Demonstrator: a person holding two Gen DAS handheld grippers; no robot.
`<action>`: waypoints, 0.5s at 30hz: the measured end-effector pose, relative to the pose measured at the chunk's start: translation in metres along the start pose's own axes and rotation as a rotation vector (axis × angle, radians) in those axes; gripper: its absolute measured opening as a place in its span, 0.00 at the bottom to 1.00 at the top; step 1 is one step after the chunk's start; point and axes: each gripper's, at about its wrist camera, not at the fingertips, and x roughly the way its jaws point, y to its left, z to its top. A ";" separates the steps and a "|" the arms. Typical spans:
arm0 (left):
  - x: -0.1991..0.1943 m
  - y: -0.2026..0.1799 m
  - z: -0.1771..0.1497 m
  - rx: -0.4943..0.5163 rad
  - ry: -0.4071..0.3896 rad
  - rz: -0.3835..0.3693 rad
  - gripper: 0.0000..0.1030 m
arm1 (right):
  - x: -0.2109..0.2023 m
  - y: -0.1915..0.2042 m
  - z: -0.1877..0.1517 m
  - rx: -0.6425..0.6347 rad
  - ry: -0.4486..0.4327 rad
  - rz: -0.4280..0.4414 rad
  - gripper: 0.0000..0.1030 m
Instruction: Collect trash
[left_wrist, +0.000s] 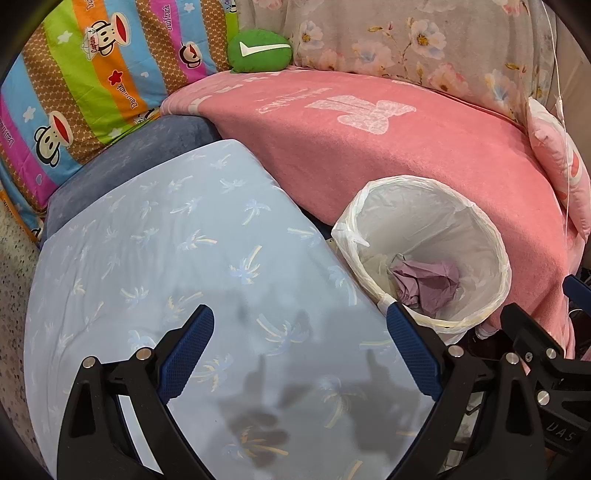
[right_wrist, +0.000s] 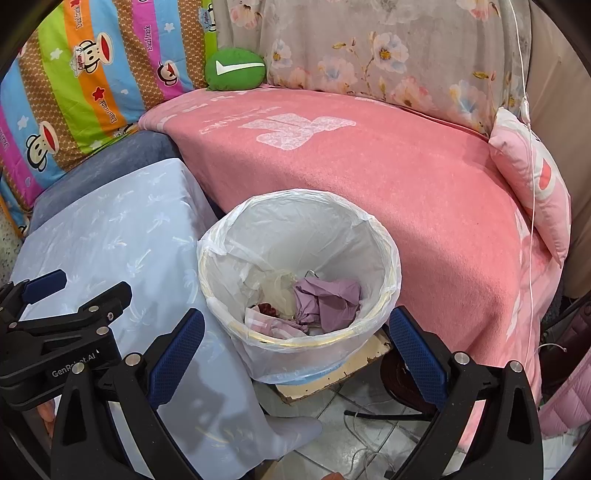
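Currently my left gripper (left_wrist: 299, 350) and right gripper (right_wrist: 295, 347) gape empty; lined bin (right_wrist: 391, 258) ahead holds crumpled purple paper (right_wrist: 328, 299); I'd scan for strays.

Ahead of the right claw (right_wrist: 295, 350), the bin (right_wrist: 391, 258) wears a thin, glossy, crinkled plastic liner, with crumpled matt purple paper (right_wrist: 332, 299) inside. The pink blanket (right_wrist: 369, 177) beyond looks fuzzy, matt cloth. Under the left claw (left_wrist: 299, 350), the pale blue sheet (left_wrist: 166, 240) is smooth cloth. Claw pads (right_wrist: 177, 354) look like textured blue rubber on matt black plastic.
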 end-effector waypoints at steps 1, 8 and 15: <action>0.000 0.000 0.000 -0.001 -0.002 0.002 0.88 | 0.000 0.000 0.000 0.001 0.000 0.000 0.95; 0.002 -0.001 0.000 -0.009 0.005 0.005 0.88 | 0.003 -0.003 -0.001 0.007 0.002 -0.001 0.95; 0.002 -0.002 -0.001 -0.008 0.005 0.009 0.91 | 0.005 -0.004 -0.001 0.009 0.007 0.001 0.95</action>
